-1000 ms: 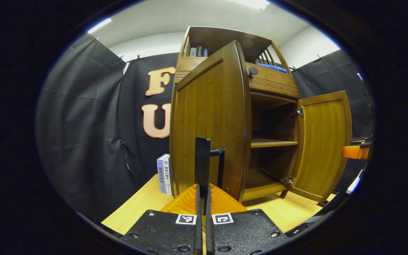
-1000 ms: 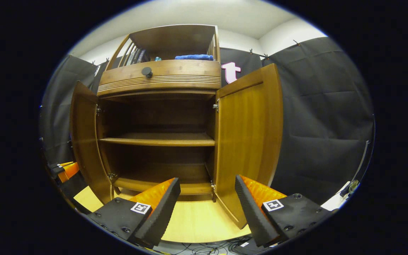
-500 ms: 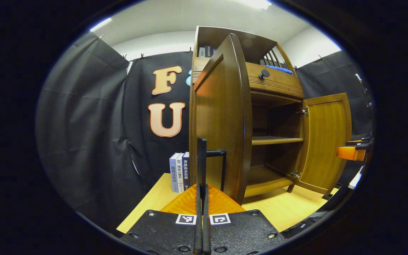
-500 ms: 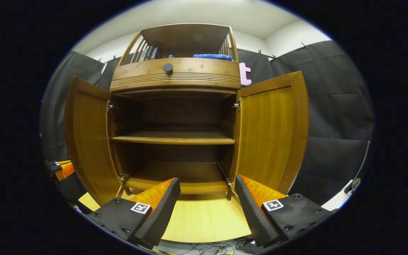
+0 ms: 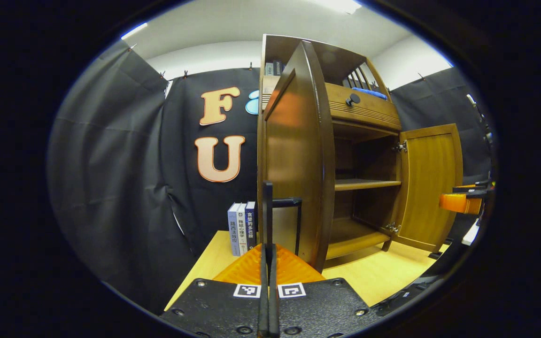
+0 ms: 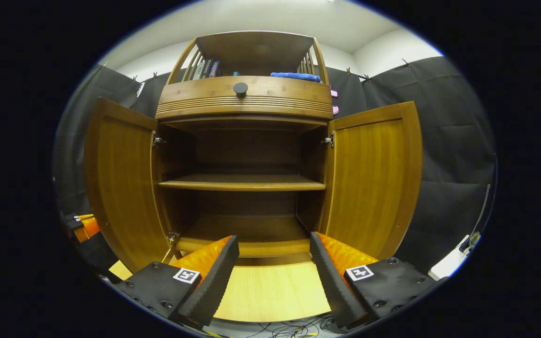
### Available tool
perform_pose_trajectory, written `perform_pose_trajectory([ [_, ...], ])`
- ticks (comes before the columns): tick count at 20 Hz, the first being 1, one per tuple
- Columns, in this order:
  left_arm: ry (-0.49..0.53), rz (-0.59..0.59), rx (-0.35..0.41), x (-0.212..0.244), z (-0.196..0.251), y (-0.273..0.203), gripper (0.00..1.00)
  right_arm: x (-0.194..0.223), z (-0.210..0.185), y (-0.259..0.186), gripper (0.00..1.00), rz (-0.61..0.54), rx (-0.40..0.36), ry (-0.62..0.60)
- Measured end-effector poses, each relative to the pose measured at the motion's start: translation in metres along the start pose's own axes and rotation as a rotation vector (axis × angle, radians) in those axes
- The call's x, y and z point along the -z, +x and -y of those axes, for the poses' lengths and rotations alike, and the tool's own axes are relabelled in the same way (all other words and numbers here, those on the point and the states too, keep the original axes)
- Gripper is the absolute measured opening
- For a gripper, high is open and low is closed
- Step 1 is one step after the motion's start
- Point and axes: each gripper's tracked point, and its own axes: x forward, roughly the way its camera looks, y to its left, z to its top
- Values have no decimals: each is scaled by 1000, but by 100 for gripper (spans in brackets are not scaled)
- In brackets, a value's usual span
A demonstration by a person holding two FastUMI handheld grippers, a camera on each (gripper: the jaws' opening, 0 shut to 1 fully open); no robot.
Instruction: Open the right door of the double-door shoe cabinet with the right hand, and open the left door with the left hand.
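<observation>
The left gripper (image 5: 267, 234) has its fingers pressed together on the dark handle (image 5: 283, 203) of the left door (image 5: 298, 155), which rises straight ahead of them, swung out and seen nearly edge-on; the right gripper (image 6: 274, 256) has its fingers spread wide with nothing between them (it hangs back from the shoe cabinet (image 6: 244, 141), touching no part of it). Beyond those fingers the right door (image 6: 374, 178) stands wide open to their right, the shelf (image 6: 242, 182) bare ahead. Some books (image 5: 242, 225) stand just left of the clamped fingers; the risk, as I judge it, is swinging the left door further so that it strikes them, or pulling off-arc and straining the hinge.
</observation>
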Motion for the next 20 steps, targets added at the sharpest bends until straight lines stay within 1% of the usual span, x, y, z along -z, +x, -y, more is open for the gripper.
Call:
perform_pose_trajectory([
  [1, 9, -2, -3, -1, -2, -1, 2, -1, 0, -1, 94, 2, 7, -2],
  [3, 32, -2, -5, -2, -6, -2, 0, -1, 0, -3, 94, 4, 19, -2],
  [4, 27, -2, -4, 0, -8, -1, 0, 0, -1, -4, 94, 2, 23, 0],
  [5, 19, -1, -4, 0, -10, -1, 2, 1, -1, -5, 94, 0, 26, 2],
  [6, 18, 0, -9, 0, -13, -1, 0, 2, -2, -7, 94, 0, 29, 2],
  [8, 24, -3, -27, 2, -21, 0, 0, 2, -4, -9, 94, -1, 32, 0],
  [11, -6, -19, -67, 6, -47, 1, 0, 1, -8, -11, 94, 2, 33, -3],
  [12, -25, -21, -58, 7, -45, 2, 2, 1, -9, -12, 94, 3, 33, -3],
  [13, -35, -25, -50, 8, -43, 2, 0, 1, -10, -12, 94, 3, 33, -4],
  [14, -28, -25, -49, 7, -42, 0, 2, 0, -11, -12, 94, 4, 33, -6],
  [16, -13, -27, -53, 7, -41, -3, 0, -1, -14, -14, 94, 6, 34, -6],
  [19, -35, -52, -58, 10, -40, -12, 2, -1, -16, -15, 94, 5, 32, -8],
  [20, -45, -59, -56, 9, -38, -16, 0, -1, -16, -15, 94, 5, 32, -8],
])
